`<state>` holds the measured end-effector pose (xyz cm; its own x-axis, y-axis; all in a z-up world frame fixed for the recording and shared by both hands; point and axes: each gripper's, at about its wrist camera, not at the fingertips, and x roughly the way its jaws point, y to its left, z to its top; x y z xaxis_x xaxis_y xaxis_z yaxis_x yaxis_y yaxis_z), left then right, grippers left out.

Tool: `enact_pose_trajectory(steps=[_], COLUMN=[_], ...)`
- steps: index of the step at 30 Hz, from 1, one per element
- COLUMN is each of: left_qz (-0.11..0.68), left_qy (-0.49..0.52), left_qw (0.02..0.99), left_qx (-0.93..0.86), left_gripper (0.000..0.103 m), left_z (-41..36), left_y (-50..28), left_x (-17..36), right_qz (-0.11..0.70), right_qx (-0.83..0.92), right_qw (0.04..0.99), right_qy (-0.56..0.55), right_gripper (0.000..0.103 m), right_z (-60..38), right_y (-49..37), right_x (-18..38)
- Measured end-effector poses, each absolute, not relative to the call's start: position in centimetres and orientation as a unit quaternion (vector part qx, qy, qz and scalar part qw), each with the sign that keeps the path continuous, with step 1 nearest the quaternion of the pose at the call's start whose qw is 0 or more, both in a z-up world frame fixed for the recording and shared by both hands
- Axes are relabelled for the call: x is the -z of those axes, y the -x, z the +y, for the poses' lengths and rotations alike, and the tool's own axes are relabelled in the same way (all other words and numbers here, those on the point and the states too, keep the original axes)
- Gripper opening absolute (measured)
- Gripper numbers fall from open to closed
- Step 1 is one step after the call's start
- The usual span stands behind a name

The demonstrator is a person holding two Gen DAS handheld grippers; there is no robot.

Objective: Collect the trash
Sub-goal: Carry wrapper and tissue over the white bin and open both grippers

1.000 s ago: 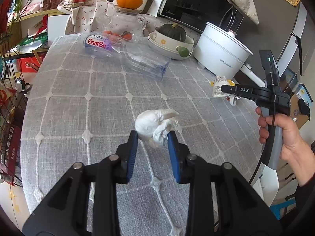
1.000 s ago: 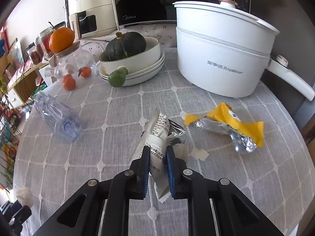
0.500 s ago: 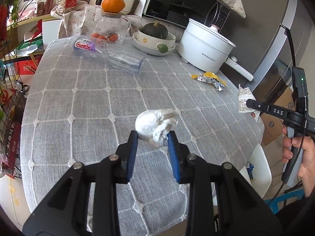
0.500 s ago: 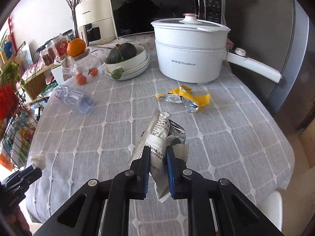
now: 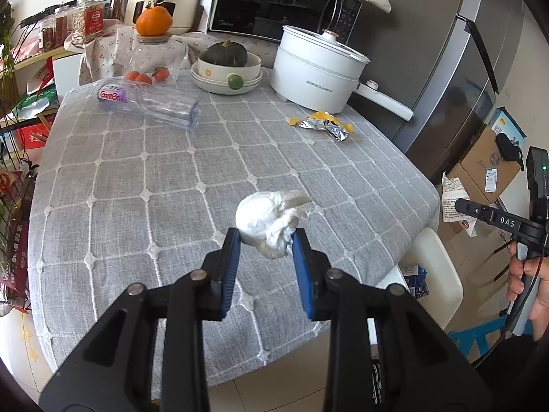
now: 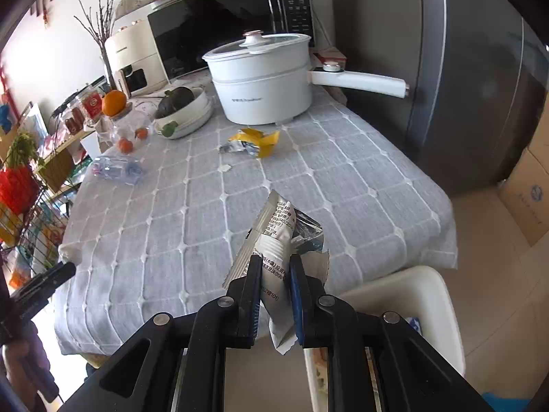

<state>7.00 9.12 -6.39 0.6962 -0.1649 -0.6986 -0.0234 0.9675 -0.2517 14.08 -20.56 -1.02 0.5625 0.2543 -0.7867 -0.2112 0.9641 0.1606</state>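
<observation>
My left gripper (image 5: 266, 238) is shut on a crumpled white tissue (image 5: 271, 218), held above the near part of the grey checked tablecloth (image 5: 144, 178). My right gripper (image 6: 274, 267) is shut on a torn white and silver wrapper (image 6: 274, 240), held past the table's near edge over a white bin (image 6: 422, 295). The same wrapper (image 5: 453, 199) and right gripper show at the right of the left wrist view. A yellow and silver foil wrapper (image 5: 324, 125) and an empty clear plastic bottle (image 5: 151, 101) lie on the table.
At the back stand a white pot (image 5: 317, 72) with a long handle, a bowl stack holding a dark squash (image 5: 226, 65), a glass jar (image 5: 156, 55) topped by an orange, and a microwave (image 5: 281, 3). A grey fridge (image 6: 480, 79) is right; cardboard boxes (image 5: 487, 168) sit on the floor.
Both grippers have pulled back and up from the table with their trash. The right one went from over the table's middle to beyond its near edge, above the white bin.
</observation>
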Motion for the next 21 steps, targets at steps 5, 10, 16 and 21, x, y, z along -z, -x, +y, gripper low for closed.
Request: enact_pose_trajectory(steps=[5,10,16,21], left_qz=[0.388,0.392,0.395,0.401], left_qy=[0.107,0.095,0.085,0.077], left_qw=[0.914,0.912,0.91,0.905], left_qx=[0.054,0.071,0.093,0.116], left_gripper=[0.033,0.033,0.033,0.033], left_z=[6.8,4.5,1.4,-1.6], left_y=[-6.5,-6.5,-7.0,-7.4], left_x=[6.0,6.1,6.1,6.4], right_qz=[0.457,0.478,0.527,0.554], right_qx=[-0.11,-0.095,-0.077,-0.067], right_qw=[0.882,0.873,0.845,0.827], right_qy=[-0.031,-0.039,-0.051,-0.075], right_gripper=[0.016,0.017,0.017,0.017], right_z=[-24.3,-27.8,-31.6,-34.0], right_y=[-12.9,-12.0,-11.4,-11.3], right_x=[1.4,2.6,5.5,7.4])
